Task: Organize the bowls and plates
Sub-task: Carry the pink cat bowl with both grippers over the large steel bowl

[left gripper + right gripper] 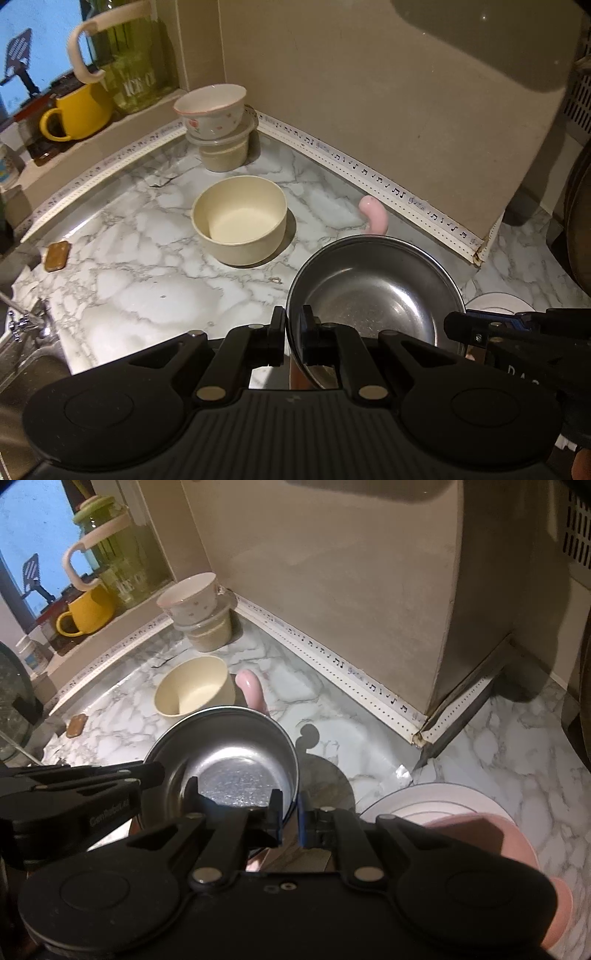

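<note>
Both tools pinch the steel bowl (373,291): the left gripper (293,328) is clamped on its left rim and the right gripper (290,812) on its right rim, holding it above the marble counter (147,288). The step looks like carrying it to be nested. Next likely calls for lowering it level into the cream bowl (240,218) farther back, or beside the white plate (436,797) at right.

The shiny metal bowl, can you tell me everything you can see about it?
The metal bowl is round, silvery and shiny like steel, with a thin rolled rim and a flat, speckled bottom. It is empty and upright. Both grippers pinch its rim, one finger inside and one outside: the left gripper on one side, the right gripper on the other. It sits in front of the cream bowl, over the marble counter.
</note>
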Tool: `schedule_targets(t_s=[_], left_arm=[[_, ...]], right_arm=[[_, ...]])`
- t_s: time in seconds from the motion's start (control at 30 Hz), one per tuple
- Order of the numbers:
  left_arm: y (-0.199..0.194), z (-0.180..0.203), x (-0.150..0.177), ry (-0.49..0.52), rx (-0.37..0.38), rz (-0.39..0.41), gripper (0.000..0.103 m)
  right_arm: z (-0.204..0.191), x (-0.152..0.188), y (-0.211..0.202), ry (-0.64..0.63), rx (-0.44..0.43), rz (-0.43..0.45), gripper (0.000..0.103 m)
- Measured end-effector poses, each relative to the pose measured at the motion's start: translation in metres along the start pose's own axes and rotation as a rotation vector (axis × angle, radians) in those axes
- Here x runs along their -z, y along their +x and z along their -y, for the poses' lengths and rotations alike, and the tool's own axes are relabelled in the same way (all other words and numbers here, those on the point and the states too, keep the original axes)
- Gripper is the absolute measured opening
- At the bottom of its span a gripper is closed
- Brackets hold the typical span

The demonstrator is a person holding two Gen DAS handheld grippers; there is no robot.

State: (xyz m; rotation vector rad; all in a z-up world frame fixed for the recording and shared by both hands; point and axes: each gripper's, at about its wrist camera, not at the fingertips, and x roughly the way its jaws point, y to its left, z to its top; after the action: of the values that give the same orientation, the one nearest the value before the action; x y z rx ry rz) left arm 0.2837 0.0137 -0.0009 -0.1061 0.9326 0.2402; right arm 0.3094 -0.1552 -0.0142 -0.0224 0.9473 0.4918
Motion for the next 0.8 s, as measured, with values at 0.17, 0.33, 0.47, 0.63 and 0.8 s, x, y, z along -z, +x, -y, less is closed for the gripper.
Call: schedule_targets(t_s=[0.17, 0.33, 0.47, 0.63, 0.8], left_arm=[[-0.020, -0.011, 0.010, -0.017, -0.006, 0.007, 0.007], [-0.039, -0.024, 0.024, -0.050, -0.021, 0.008, 0.007], [-0.050, -0.033, 0.038, -0.063, -0.044, 0.012, 0.007], [-0.052, -0.047, 0.056, -0.102, -0.041, -0.017, 0.007], [-0.061, -0.052, 0.071, -0.108, -0.053, -0.014, 0.007]], right_arm=[[-0.012, 0.007, -0.013, -0.020, -0.028, -0.001, 0.009], [-0.028, 0.019, -0.023, -0.046, -0.051, -0.003, 0.009], [-0.041, 0.030, -0.027, -0.077, -0.061, -0.018, 0.009], [-0.048, 0.043, -0.025, -0.084, -0.084, -0.046, 0.009], [-0.058, 0.057, -0.028, -0.112, -0.103, -0.065, 0.009]])
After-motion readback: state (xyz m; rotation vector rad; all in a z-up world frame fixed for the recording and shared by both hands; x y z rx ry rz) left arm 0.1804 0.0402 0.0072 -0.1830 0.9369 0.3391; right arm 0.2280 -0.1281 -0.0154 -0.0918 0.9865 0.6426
